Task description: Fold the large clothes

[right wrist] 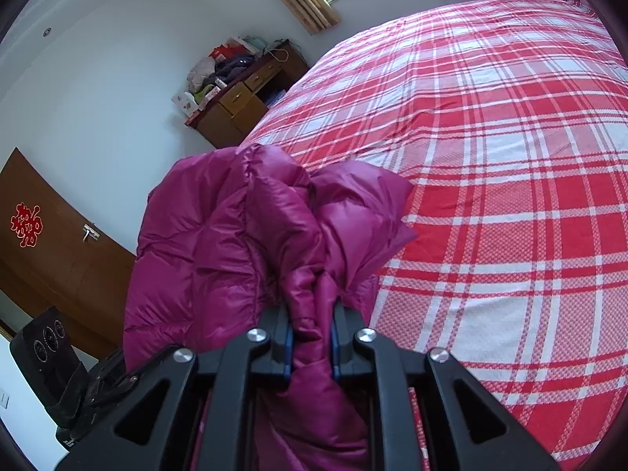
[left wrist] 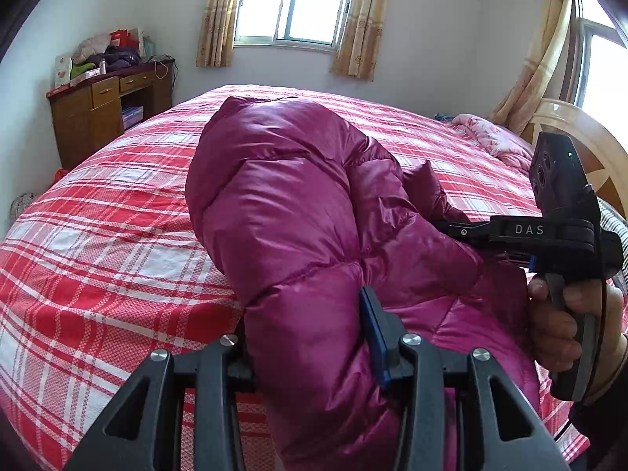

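Observation:
A magenta puffer jacket (left wrist: 298, 196) lies bunched on the red-and-white plaid bed (left wrist: 98, 243). A thick fold of it fills my left gripper (left wrist: 306, 337); the right blue pad (left wrist: 373, 337) presses the fabric and the left finger is hidden behind it. In the left wrist view a hand holds my right gripper (left wrist: 451, 229), which comes in from the right with its tips buried in the jacket. In its own view my right gripper (right wrist: 312, 337) is shut on a narrow gathered strip of the jacket (right wrist: 219, 243), which rises in front of it beside the bed (right wrist: 510, 196).
A wooden desk (left wrist: 98, 110) piled with clothes and boxes stands against the far wall, left of the bed. A pink blanket (left wrist: 490, 137) and a wooden headboard (left wrist: 581, 145) are at the right. A brown door (right wrist: 59, 251) is at the left.

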A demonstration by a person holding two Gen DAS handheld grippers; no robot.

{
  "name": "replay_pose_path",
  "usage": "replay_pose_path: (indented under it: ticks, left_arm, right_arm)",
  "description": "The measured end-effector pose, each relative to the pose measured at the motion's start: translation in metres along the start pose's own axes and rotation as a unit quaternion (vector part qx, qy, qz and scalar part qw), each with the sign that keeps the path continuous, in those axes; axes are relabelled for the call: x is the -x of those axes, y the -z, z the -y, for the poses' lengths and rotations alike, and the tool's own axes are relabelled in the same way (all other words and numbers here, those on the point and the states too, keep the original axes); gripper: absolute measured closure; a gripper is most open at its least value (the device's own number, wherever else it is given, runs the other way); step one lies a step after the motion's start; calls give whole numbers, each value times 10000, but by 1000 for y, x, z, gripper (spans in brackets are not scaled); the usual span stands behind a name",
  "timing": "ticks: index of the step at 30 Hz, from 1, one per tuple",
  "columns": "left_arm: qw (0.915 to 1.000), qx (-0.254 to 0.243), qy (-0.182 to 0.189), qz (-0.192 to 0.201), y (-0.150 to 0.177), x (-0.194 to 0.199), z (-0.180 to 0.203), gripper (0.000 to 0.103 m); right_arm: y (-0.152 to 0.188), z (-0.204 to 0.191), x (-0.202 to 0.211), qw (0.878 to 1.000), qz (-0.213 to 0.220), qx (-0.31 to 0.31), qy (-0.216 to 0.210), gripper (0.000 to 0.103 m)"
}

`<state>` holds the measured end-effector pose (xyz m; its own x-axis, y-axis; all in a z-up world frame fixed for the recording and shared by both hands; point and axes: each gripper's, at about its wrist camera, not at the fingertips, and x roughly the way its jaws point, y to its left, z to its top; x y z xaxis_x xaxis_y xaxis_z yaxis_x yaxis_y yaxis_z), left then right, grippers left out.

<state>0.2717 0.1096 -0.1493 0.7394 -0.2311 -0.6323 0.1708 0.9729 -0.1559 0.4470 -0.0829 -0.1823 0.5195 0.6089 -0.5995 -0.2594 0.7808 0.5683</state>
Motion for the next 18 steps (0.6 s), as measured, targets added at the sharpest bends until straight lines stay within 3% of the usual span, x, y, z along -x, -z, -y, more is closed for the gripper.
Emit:
replay_pose_path:
  ticks: [5, 13, 18]
  left_arm:
    - [9999, 90, 15, -93, 5, -6, -7, 51]
    - [9996, 229, -158, -106, 11, -13, -14, 28]
    - [9991, 338, -213, -103, 14, -16, -18, 20]
  right_arm:
    - [3, 5, -5, 10000, -45, -31, 76, 86]
    - [10, 7, -12, 9996, -89, 22, 265, 84]
    - [13, 7, -18, 9988, -132, 93, 458, 81]
